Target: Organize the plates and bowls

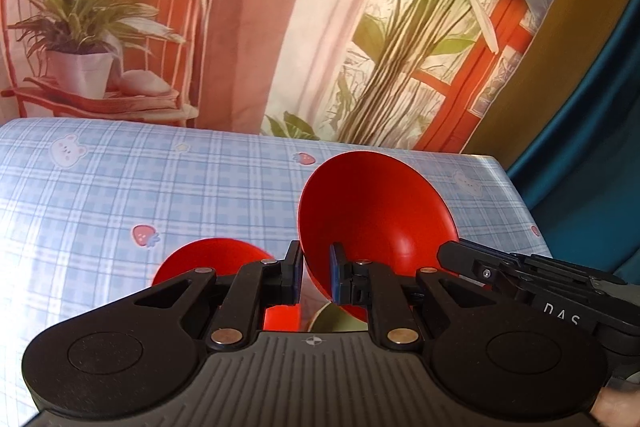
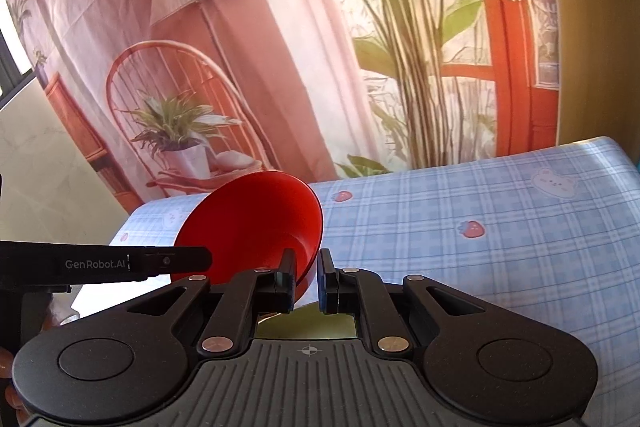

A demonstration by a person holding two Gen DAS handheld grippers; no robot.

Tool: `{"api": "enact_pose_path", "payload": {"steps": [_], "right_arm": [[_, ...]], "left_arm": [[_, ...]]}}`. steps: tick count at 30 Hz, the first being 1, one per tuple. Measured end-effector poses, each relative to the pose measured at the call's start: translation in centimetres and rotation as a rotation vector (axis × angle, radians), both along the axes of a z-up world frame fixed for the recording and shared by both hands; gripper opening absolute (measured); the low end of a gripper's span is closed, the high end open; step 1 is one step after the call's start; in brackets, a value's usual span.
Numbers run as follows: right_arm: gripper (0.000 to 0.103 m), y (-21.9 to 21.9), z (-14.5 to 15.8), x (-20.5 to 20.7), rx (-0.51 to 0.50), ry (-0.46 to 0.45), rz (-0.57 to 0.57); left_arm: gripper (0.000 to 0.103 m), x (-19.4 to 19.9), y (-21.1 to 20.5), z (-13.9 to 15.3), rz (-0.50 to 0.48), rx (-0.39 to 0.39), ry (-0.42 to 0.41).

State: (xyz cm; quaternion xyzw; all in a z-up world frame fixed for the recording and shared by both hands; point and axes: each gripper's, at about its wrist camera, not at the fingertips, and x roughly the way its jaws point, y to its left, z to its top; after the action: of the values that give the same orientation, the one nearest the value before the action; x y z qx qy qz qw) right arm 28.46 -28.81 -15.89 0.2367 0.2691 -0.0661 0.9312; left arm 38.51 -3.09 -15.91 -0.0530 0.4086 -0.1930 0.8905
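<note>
A red bowl (image 1: pixel 376 219) is held tilted above the blue checked table, its opening facing left in the left wrist view. My left gripper (image 1: pixel 316 273) is shut on the bowl's rim. The same bowl (image 2: pixel 260 223) shows in the right wrist view, where my right gripper (image 2: pixel 306 277) is shut on the opposite part of its rim. A second red dish (image 1: pixel 212 261) lies on the table below and left of the held bowl, partly hidden by my left gripper. The right gripper's body (image 1: pixel 532 271) reaches in from the right in the left wrist view.
The table (image 1: pixel 120 187) has a blue plaid cloth with strawberries and bears, ending at a right edge (image 1: pixel 524 203). A printed backdrop (image 1: pixel 280 27) of a chair, plants and window hangs behind. A green-rimmed dish (image 1: pixel 340 319) shows under the left gripper.
</note>
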Motion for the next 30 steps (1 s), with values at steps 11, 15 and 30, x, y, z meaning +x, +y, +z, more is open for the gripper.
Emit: {"api": "enact_pose_path", "payload": {"steps": [11, 15, 30], "right_arm": [[0.01, 5.9, -0.6, 3.6, -0.002, 0.039, 0.094], [0.01, 7.0, -1.0, 4.3, -0.007, 0.057, 0.109], [0.01, 8.6, -2.2, 6.2, -0.077, 0.124, 0.147]], "left_arm": [[0.015, -0.6, 5.5, -1.8, 0.095, 0.005, 0.024], [0.015, -1.0, 6.4, -2.3, 0.104, 0.013, 0.022], [0.015, -0.9, 7.4, -4.6, 0.122, 0.041, 0.055]]}}
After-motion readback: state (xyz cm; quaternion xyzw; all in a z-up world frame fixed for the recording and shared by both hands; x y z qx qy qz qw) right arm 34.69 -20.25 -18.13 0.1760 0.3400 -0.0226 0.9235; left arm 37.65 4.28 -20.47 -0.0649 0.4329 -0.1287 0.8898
